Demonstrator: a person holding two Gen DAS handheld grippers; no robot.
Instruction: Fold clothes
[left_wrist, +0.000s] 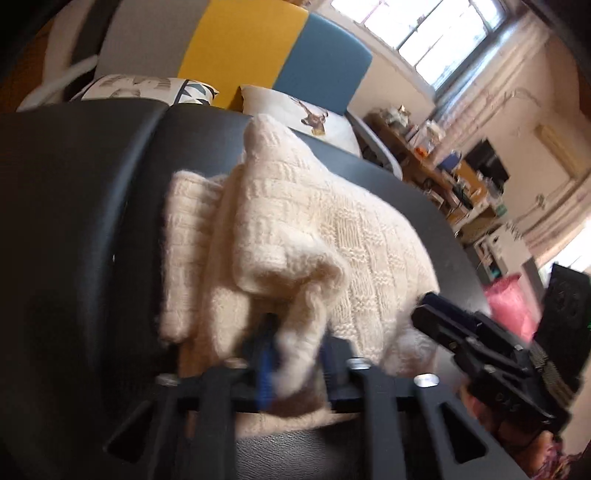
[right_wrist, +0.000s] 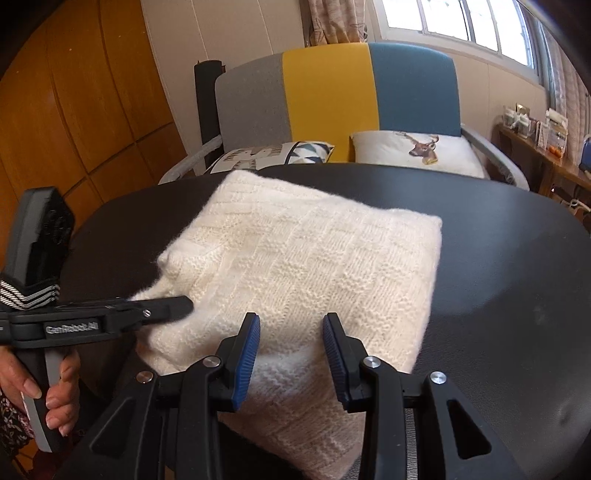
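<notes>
A cream knitted sweater (right_wrist: 295, 266) lies folded into a rough square on the black padded table (right_wrist: 498, 266). In the left wrist view the sweater (left_wrist: 314, 229) is rumpled, with a fold of its near edge bunched up between the fingers of my left gripper (left_wrist: 299, 334), which is shut on it. From the right wrist view that left gripper (right_wrist: 181, 306) reaches in from the left onto the sweater's left edge, with a hand (right_wrist: 55, 391) on its handle. My right gripper (right_wrist: 291, 362) hovers over the sweater's near edge, blue pads apart with nothing pinched. It also shows as the right gripper (left_wrist: 424, 306).
Behind the table stands a sofa (right_wrist: 332, 92) with grey, yellow and blue back panels and two cushions, one with a deer print (right_wrist: 417, 147). Wooden cupboard doors (right_wrist: 74, 110) fill the left. A cluttered desk (left_wrist: 443, 177) and a pink bag (left_wrist: 509, 299) stand to the right.
</notes>
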